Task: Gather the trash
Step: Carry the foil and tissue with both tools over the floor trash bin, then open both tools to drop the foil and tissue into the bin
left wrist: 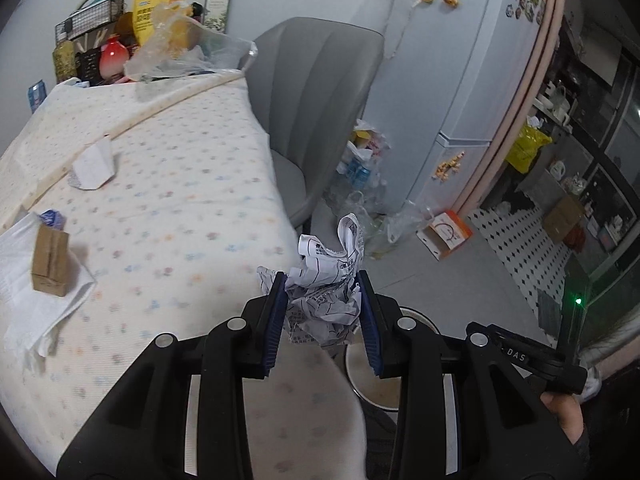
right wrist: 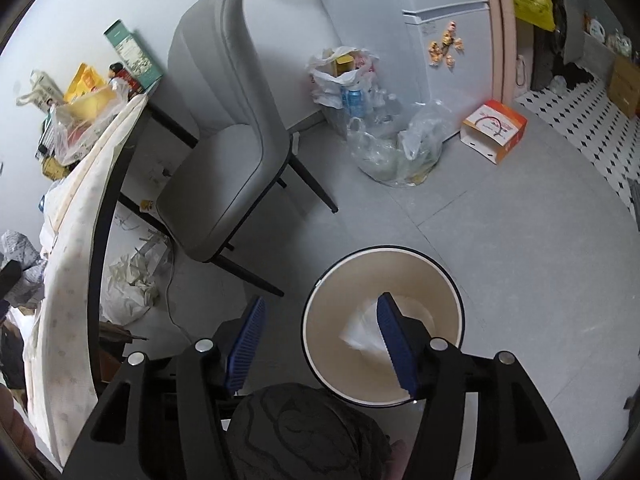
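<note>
Left gripper (left wrist: 322, 280) clenched crumpled paper (left wrist: 326, 280); right gripper (right wrist: 320, 308) hung released over the bin (right wrist: 320, 340), so the paper should travel above the rim before release.

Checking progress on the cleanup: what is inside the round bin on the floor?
Inside the bin lies a white crumpled piece, blurred, so paper or plastic is unclear. The open right gripper covers part of the bottom.
</note>
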`<state>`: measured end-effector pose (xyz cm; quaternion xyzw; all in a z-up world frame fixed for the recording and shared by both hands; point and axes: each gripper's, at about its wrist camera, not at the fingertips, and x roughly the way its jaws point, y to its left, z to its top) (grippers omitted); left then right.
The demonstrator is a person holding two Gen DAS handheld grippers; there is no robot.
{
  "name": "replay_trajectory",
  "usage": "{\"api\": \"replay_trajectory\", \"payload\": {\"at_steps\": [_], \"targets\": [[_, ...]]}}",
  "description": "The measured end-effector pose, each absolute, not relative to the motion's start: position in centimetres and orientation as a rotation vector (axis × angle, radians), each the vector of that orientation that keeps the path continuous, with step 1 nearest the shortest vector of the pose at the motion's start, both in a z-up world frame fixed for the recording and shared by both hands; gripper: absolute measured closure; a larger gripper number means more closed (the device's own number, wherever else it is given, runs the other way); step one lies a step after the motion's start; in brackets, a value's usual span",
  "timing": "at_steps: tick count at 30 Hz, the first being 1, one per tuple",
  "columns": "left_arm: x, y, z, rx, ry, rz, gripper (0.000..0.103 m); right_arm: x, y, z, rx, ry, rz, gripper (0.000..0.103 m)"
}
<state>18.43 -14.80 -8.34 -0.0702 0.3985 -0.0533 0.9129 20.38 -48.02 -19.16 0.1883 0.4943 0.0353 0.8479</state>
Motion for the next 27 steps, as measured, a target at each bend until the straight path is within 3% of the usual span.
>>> {"api": "replay_trajectory", "payload": {"at_steps": [10,20,22,24,27], "targets": [[20.7,-22.9,-9.8,-0.062,0.89,-0.256,0.068,17.3,-53.3,-16.6,0.471,0.972,0.031,0.034],[22.8,-30.5,-13.6,-0.035,1.019,-0.396,0.065,14.5,-58.4,-15.1,0.513,0.926,-0.035,0.033],[23.0,-31.9,-14.2,-0.039,1.039,-0.42,0.055,14.0,-59.0,-15.2,0.524,0.924,-0.043,0.033],[23.0,-32.5,-14.4,-0.046,1.044,-0.431,0.035,13.7,-59.6,-15.4,0.533,0.925,-0.05,0.033],[22.7,-32.6,-14.0,-0.048,1.021,-0.417,0.021,13.3,-60.1,-15.5,0.546,0.924,-0.053,0.033]]}}
